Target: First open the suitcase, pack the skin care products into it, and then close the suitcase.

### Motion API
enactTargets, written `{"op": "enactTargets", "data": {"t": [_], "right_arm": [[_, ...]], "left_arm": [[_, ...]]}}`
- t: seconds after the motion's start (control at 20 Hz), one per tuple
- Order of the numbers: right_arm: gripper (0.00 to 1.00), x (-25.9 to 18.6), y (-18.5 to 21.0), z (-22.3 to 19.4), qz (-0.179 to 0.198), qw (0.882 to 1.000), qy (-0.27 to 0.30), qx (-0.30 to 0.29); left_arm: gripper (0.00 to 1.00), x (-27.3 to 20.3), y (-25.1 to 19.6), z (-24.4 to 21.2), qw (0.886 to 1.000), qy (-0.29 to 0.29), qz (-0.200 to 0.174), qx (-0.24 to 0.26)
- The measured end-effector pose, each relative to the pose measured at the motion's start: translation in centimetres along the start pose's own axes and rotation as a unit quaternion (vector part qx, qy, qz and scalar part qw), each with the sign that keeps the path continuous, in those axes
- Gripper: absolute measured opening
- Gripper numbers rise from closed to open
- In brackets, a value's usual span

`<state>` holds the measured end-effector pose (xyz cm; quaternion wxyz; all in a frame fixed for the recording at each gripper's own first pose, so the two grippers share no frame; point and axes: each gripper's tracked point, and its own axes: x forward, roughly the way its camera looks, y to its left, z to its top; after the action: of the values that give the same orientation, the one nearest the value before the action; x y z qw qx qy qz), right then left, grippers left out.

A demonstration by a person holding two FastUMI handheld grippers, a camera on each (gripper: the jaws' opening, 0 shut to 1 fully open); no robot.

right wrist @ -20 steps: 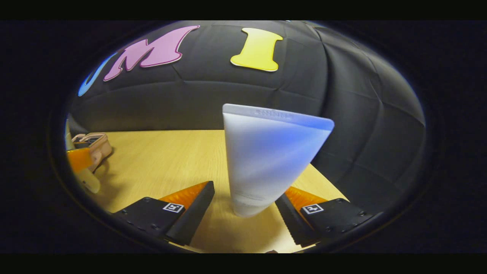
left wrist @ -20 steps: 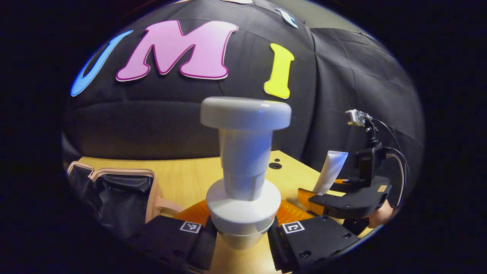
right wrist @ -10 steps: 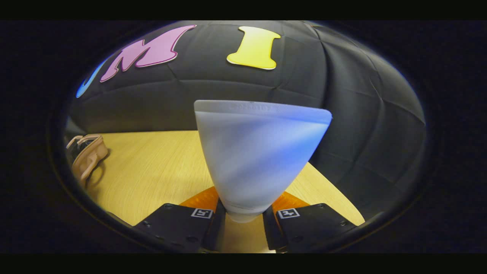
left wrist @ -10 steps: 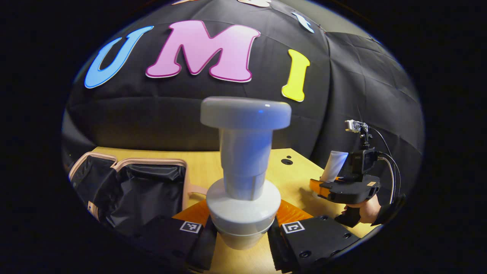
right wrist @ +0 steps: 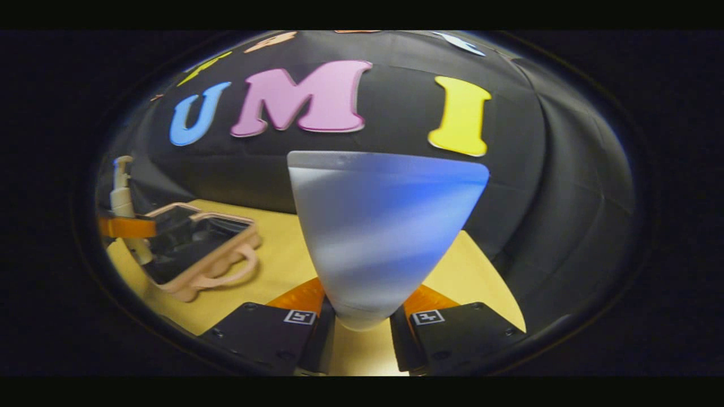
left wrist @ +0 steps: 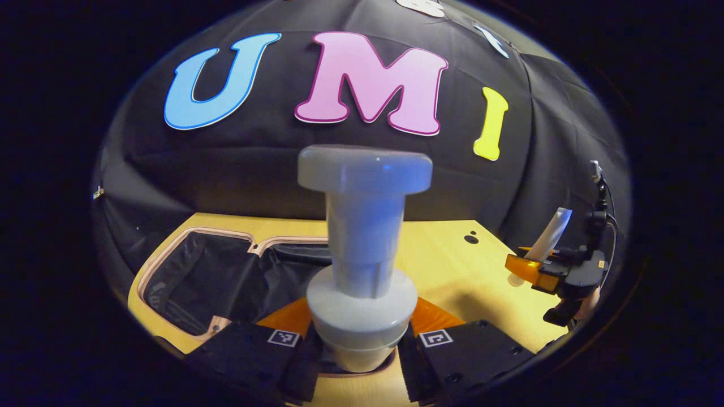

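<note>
Pale wood bench (left wrist: 447, 265) carries everything; on its left part lies the suitcase (left wrist: 192, 277), lid thrown back, pink rim round a black lining, w/ its handle (right wrist: 223, 271) toward the bench middle. So opening is done and I judge I'm mid-pack, both items in the air.

My left tool (left wrist: 359, 345) is clenched on the white pump bottle (left wrist: 362, 237), both fingers pressing its wide collar, bottle upright and hanging right at the case's near rim. My right tool (right wrist: 362, 328) is clamped on the white tube (right wrist: 384, 226) at its narrow cap end, flat crimped end up; it sits well apart from the case, over the right part of the bench.

How to do it well, as I see it:
- bottle first: carry it fwd over the lining, not the rim, lower till the base meets fabric, then let go.
- it's top-heavy w/ that broad pump head, so tip it flat or it'll topple.
- keep the tube back till my left is out; two tools over one opening invites a clash.
- lay the tube beside the bottle, clear of the hinge and zip line so the lid can shut.
</note>
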<state>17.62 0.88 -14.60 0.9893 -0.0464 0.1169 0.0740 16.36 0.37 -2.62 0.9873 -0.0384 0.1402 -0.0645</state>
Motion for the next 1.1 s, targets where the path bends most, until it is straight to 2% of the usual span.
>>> {"op": "enactTargets", "data": {"t": [0.15,0.2,0.35,0.5,0.65,0.75,0.85,1.0,1.05,1.1], "right_arm": [[0.46,-1.3,5.7,2.7,0.058,0.998,-0.017,0.020],[0.43,-1.5,7.4,3.4,0.076,0.997,-0.023,0.026],[0.46,-1.8,11.0,4.5,0.117,0.992,-0.032,0.018],[0.46,-1.9,13.1,3.7,0.146,0.989,-0.018,0.029],[0.46,-1.8,13.7,3.8,0.154,0.987,-0.012,0.048],[0.46,-1.9,14.5,4.0,0.163,0.985,-0.008,0.057],[0.46,-1.8,15.5,3.5,0.172,0.983,0.016,0.065],[0.46,-1.4,17.9,3.5,0.183,0.978,0.052,0.091],[0.46,-1.3,18.8,3.6,0.183,0.976,0.062,0.095],[0.46,-1.1,19.4,3.8,0.181,0.977,0.067,0.094]], "left_arm": [[0.62,0.9,3.7,-0.6,0.999,0.046,0.000,0.013],[0.62,1.3,4.5,-1.1,0.998,0.067,-0.005,0.009],[0.61,3.6,6.4,-3.5,0.990,0.143,-0.011,-0.011],[0.62,5.2,8.4,-7.7,0.971,0.239,0.004,-0.001],[0.61,7.4,8.5,-11.0,0.942,0.336,0.020,-0.006],[0.61,8.7,8.3,-12.7,0.922,0.384,0.037,-0.020],[0.62,9.5,8.7,-12.9,0.912,0.407,0.054,-0.025],[0.65,9.8,8.9,-11.8,0.916,0.395,0.072,-0.021],[0.65,9.5,8.8,-11.3,0.922,0.381,0.068,-0.027],[0.68,9.0,8.8,-9.9,0.934,0.350,0.064,-0.033]]}}
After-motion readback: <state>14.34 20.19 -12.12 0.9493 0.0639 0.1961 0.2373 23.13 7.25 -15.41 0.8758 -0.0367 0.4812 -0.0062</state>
